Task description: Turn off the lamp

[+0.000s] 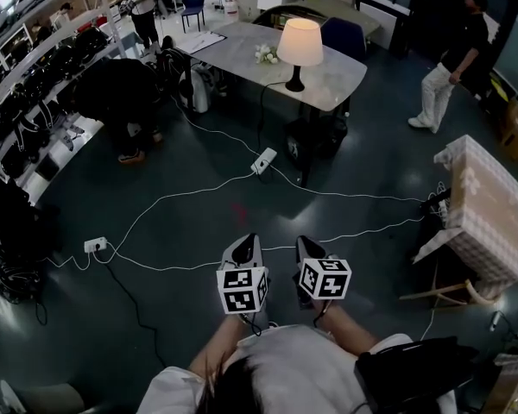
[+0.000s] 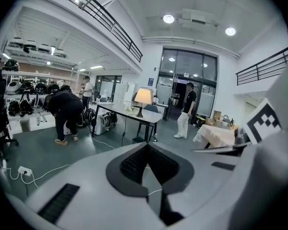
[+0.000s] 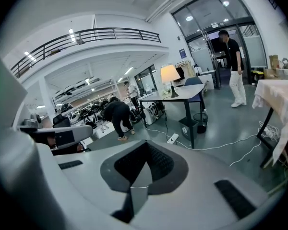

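I held the left gripper (image 1: pixel 249 240) and right gripper (image 1: pixel 304 241) with both sets of jaws together on nothing. The lit lamp (image 1: pixel 299 46) stood far ahead by the table's (image 1: pixel 233 46) near edge, open floor (image 1: pixel 363 145) between, crossed by cables (image 1: pixel 198 192).

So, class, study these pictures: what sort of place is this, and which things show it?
Probably a lab or workshop hall: shelves of gear at one side, a power strip with cables trailing across the floor, and a railed mezzanine overhead.

I see a cream-shaded, black-based table lamp (image 1: pixel 299 48), a dark teal floor (image 1: pixel 198 231), a beige checked tablecloth (image 1: pixel 479 201), and black-and-white squares on my grey left tongs (image 1: pixel 249 241) and right tongs (image 1: pixel 304 242).
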The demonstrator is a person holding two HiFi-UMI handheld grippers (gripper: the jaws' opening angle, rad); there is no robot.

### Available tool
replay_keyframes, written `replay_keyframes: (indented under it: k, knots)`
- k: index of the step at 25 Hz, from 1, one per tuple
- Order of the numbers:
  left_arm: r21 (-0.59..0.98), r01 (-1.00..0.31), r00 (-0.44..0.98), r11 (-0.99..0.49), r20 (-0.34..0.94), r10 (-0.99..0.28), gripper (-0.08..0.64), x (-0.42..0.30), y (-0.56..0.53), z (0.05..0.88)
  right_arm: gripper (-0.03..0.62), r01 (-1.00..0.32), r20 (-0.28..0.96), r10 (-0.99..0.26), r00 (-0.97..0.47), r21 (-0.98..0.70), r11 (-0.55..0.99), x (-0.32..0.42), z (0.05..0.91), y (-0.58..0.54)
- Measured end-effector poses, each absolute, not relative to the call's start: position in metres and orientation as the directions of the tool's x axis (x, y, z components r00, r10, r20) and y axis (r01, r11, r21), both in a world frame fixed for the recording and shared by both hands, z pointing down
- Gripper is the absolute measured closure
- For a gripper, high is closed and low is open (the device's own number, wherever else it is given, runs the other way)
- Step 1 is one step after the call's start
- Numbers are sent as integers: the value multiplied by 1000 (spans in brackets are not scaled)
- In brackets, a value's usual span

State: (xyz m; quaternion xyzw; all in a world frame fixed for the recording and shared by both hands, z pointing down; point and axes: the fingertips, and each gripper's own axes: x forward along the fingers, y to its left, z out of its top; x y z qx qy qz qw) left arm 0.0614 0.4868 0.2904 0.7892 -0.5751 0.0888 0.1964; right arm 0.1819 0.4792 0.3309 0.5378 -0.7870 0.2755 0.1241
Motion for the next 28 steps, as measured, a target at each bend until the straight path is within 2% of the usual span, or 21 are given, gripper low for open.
replay_keyframes:
  k: [10, 28]
  knots:
    - [244, -934, 335, -261, 347, -876, 554, 56, 418, 296, 594, -921, 504, -775, -382, -271, 278, 173, 333, 421]
    - [252, -930, 341, -267, 317, -885, 554, -8, 251, 276, 594, -924, 495, -783, -378, -261, 280, 108, 316, 254]
